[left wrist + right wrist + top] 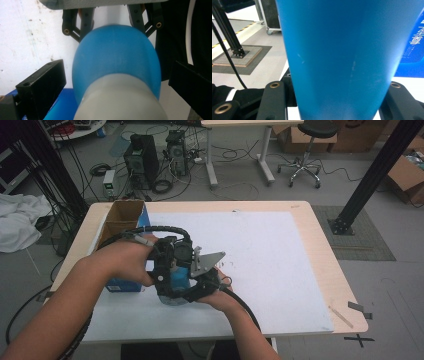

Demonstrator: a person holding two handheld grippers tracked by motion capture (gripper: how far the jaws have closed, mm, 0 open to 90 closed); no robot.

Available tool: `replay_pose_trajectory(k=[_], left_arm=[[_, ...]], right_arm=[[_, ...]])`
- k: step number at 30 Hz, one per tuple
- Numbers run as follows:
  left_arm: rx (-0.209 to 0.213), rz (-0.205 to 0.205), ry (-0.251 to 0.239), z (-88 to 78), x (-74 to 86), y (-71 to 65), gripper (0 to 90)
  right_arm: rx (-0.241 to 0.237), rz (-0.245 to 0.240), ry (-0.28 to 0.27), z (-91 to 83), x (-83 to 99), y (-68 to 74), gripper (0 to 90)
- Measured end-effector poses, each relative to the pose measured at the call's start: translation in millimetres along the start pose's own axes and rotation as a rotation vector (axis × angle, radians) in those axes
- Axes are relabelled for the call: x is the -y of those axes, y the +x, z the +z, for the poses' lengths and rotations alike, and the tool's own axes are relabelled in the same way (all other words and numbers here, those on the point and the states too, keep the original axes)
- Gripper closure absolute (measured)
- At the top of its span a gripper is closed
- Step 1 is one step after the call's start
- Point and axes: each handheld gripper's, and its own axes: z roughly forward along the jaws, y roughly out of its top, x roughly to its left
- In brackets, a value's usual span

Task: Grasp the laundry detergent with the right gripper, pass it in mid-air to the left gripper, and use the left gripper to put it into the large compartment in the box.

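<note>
Two claws, left claw [167,270] and right claw [200,280], clasp one blue cup [116,62].

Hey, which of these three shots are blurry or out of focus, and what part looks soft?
Left gripper view: the blue bottle sits too close, its edges and grey end smeared. Right gripper view: the bottle is soft, while the floor and black post behind stay fairly sharp. High view: even light, a bit grainy, both grippers readable around the bottle.
</note>
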Motion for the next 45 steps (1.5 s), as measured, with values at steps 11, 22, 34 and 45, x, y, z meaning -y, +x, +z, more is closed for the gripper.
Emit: replay_pose_trajectory(k=[11, 22, 34, 45], left_arm=[[-0.017, -0.011, 0.021, 0.9, 2.8, 0.7, 7.9], [-0.018, -0.013, 0.026, 1.9, 1.8, 1.5, 13.7], [-0.031, -0.020, 0.044, 0.9, 2.0, 1.6, 16.7], [-0.034, -0.025, 0.049, 1.2, -0.4, 1.8, 20.9]], right_arm=[[-0.007, -0.009, -0.016, 3.0, -2.3, -0.3, 45.6], [-0.005, 0.000, -0.014, 2.7, -2.7, 0.0, 45.6], [-0.007, -0.002, -0.015, 2.7, -2.3, -0.1, 45.7], [-0.009, 0.002, -0.020, 1.8, -2.0, 0.0, 45.7]])
